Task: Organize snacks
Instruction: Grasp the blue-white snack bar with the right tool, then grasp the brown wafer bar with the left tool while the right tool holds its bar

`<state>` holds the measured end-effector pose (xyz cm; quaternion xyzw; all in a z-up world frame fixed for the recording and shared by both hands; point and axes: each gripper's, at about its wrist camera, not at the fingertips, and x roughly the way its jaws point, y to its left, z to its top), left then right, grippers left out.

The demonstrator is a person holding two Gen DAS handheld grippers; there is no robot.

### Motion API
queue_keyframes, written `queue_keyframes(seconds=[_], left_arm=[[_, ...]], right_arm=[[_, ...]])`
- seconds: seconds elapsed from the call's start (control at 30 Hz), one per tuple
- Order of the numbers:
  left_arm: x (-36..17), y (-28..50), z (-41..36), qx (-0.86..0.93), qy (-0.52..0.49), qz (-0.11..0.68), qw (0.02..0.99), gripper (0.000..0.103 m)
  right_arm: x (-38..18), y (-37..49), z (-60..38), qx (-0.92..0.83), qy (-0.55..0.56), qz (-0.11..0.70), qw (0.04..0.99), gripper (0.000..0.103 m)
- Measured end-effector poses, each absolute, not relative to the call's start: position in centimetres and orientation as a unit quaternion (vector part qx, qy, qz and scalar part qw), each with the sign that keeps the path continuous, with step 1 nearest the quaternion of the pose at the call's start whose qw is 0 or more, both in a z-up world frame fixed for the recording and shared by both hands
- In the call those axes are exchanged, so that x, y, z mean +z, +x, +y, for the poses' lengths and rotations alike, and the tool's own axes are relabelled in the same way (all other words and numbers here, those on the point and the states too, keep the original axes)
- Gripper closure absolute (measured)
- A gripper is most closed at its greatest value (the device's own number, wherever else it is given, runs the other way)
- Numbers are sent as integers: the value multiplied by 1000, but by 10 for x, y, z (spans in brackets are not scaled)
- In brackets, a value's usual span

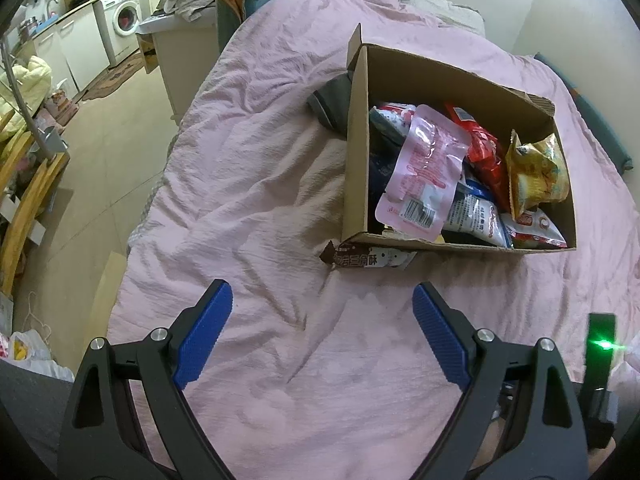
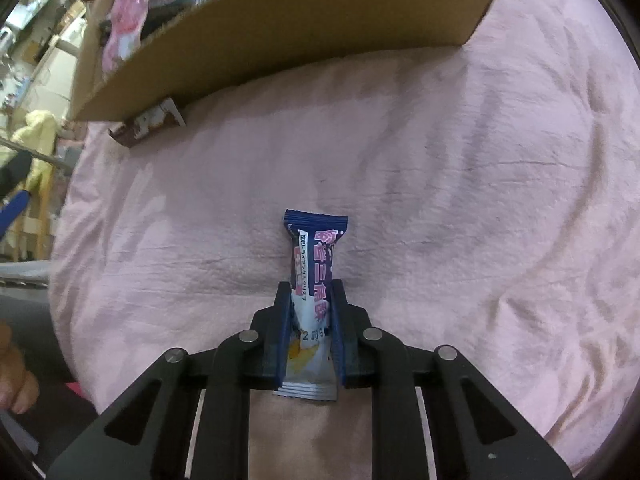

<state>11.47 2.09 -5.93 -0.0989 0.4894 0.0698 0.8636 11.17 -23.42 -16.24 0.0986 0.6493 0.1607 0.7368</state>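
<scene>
A cardboard box (image 1: pixel 358 168) stands on the pink bedspread (image 1: pixel 260 200), holding several snack packets, with a pink pouch (image 1: pixel 426 168) on top. A brown snack bar (image 1: pixel 366 258) lies on the bedspread against the box's near wall, also seen in the right wrist view as the brown bar (image 2: pixel 148 122) below the box (image 2: pixel 280 28). My left gripper (image 1: pixel 322 310) hangs open over bare bedspread, nothing between its blue pads. My right gripper (image 2: pixel 310 300) is shut on a blue and purple snack bar (image 2: pixel 316 248) lying on the bedspread; the bar's far end sticks out past the fingertips.
The bed's left edge drops to a tiled floor (image 1: pixel 100 152). A washing machine (image 1: pixel 122 20) and counters stand far left. A grey object (image 1: pixel 332 104) lies behind the box. A green-lit device (image 1: pixel 600 344) sits at the lower right.
</scene>
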Motion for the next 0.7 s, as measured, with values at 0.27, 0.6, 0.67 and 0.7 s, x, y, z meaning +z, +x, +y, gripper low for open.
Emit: queue_keyframes(seconds=[0.27, 0.6, 0.67, 0.7], left_arm=[[-78, 118, 11, 69, -80, 487, 867, 13], [-120, 146, -10, 35, -65, 484, 872, 13], [-129, 155, -12, 39, -69, 481, 873, 7], [-134, 161, -13, 38, -68, 482, 873, 7]], right_arm=[[-113, 111, -275, 172, 166, 577, 781, 84], [-106, 121, -271, 187, 199, 570, 774, 84], [-108, 123, -264, 190, 199, 571, 774, 84], [-110, 123, -261, 190, 199, 572, 773, 84]])
